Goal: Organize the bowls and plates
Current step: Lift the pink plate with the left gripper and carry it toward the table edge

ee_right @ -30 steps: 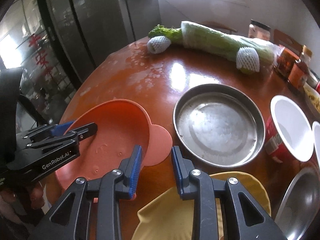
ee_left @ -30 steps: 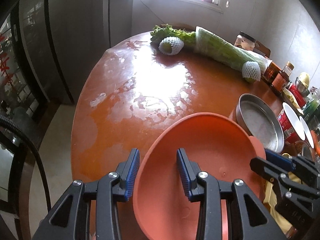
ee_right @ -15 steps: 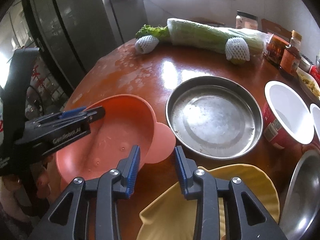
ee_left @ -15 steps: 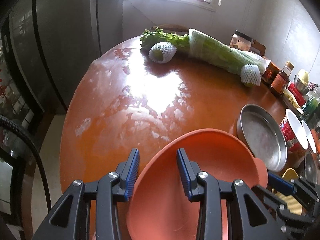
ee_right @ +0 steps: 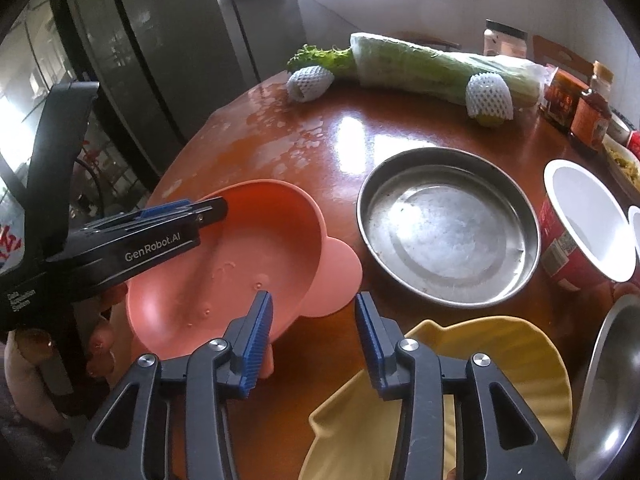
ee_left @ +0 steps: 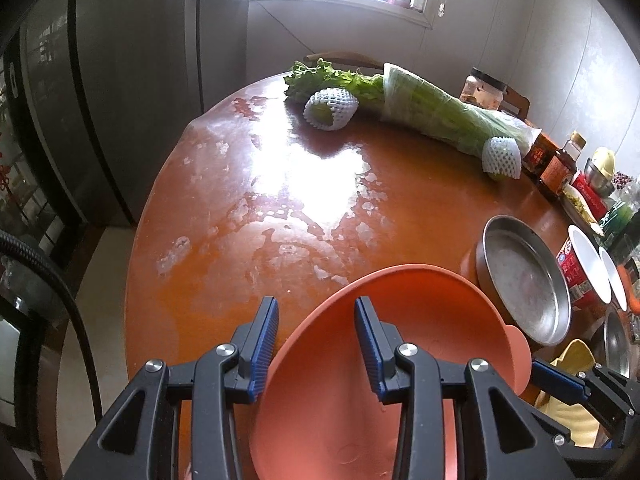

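Observation:
A salmon-pink bowl with a round ear tab is tilted, its near rim between the jaws of my left gripper, which grips that rim. It shows in the right wrist view as the pink bowl held by the left gripper, lifted off the table. My right gripper is open and empty, above a yellow scalloped plate and just right of the pink bowl. A round steel pan lies beyond.
The round brown table carries wrapped cabbage, lettuce, two fruits in foam net, sauce bottles and a red-and-white paper cup. A steel bowl is at the right edge. A dark fridge stands left.
The left gripper has raised the pink bowl and tipped it more upright. The right gripper has drawn back slightly and stays open.

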`<action>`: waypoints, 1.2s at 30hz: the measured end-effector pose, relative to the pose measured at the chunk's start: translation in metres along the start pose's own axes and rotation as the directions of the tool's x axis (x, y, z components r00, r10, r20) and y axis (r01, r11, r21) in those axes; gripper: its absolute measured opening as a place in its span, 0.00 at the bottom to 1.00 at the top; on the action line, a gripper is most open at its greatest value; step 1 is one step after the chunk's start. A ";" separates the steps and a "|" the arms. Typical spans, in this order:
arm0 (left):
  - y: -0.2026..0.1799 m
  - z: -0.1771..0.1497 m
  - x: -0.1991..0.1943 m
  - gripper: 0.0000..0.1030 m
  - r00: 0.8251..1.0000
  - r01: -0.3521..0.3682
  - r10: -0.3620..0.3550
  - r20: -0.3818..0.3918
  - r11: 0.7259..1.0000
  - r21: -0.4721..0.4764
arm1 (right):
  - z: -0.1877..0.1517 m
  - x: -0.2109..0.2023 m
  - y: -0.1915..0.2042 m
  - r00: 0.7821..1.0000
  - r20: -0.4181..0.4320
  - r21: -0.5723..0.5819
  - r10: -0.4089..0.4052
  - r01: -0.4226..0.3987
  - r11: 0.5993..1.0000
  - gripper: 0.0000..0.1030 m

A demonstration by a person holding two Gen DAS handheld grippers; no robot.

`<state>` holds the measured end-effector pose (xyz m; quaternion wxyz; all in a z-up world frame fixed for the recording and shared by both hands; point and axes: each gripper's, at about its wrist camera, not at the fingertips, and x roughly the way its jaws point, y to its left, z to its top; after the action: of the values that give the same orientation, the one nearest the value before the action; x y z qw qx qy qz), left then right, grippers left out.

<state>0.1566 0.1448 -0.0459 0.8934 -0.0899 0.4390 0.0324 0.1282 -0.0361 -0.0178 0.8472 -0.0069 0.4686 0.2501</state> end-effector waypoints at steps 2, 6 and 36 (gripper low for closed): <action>0.000 -0.001 -0.004 0.39 1.000 0.008 -0.008 0.008 1.000 0.000 | -0.001 -0.002 0.001 1.000 0.003 -0.003 -0.006 0.006 1.000 0.43; -0.003 0.000 -0.012 0.40 1.000 0.007 -0.007 0.027 1.000 0.005 | -0.003 -0.006 0.004 1.000 0.011 -0.015 -0.016 0.016 1.000 0.46; -0.068 -0.024 -0.117 0.58 0.981 0.053 -0.074 0.182 0.991 0.120 | -0.024 -0.118 -0.020 0.974 0.210 0.028 -0.079 0.075 0.997 0.56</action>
<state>0.0758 0.0760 0.0411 0.9347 -0.0490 0.3519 -0.0133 0.0662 -0.1088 0.0578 0.9013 0.0099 0.3778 0.2118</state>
